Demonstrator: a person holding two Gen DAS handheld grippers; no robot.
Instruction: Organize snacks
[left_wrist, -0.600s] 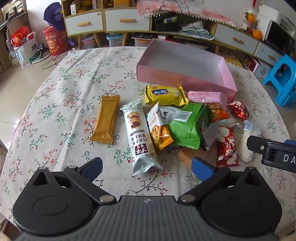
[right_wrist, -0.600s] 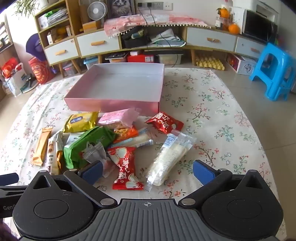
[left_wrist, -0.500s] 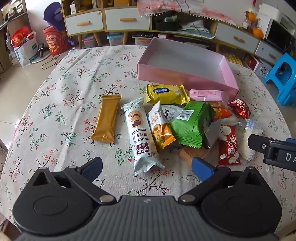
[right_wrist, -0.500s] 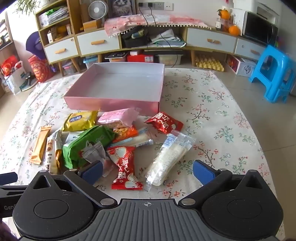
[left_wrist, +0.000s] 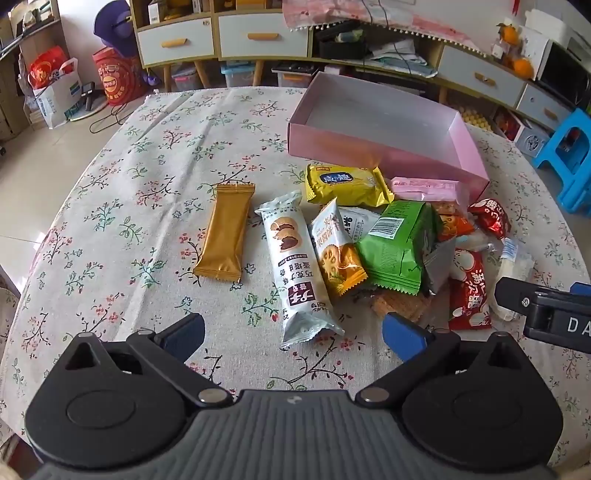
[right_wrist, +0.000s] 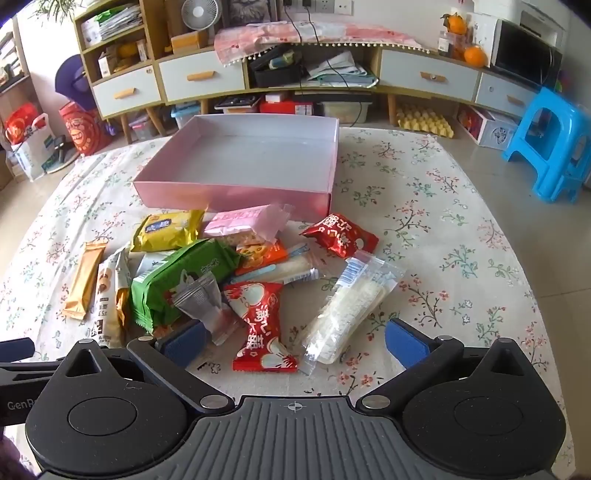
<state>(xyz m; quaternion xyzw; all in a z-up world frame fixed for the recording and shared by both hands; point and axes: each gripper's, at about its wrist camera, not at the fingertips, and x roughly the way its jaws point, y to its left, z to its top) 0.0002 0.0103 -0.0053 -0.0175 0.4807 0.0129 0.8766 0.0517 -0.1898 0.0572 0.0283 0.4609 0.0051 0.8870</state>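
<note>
In the left wrist view, one gold bar (left_wrist: 225, 232) lies left of centre, apart from the snack pile (left_wrist: 388, 243), where about ten packets overlap mid-frame. One pink box (left_wrist: 384, 155) sits upper right. Left gripper (left_wrist: 293, 334) and right gripper (right_wrist: 295, 341) both gape wide, holding nothing.

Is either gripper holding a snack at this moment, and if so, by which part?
Nothing is held. The left gripper and the right gripper are both open above the table, with no snack between their fingers; the pink box holds nothing.
</note>
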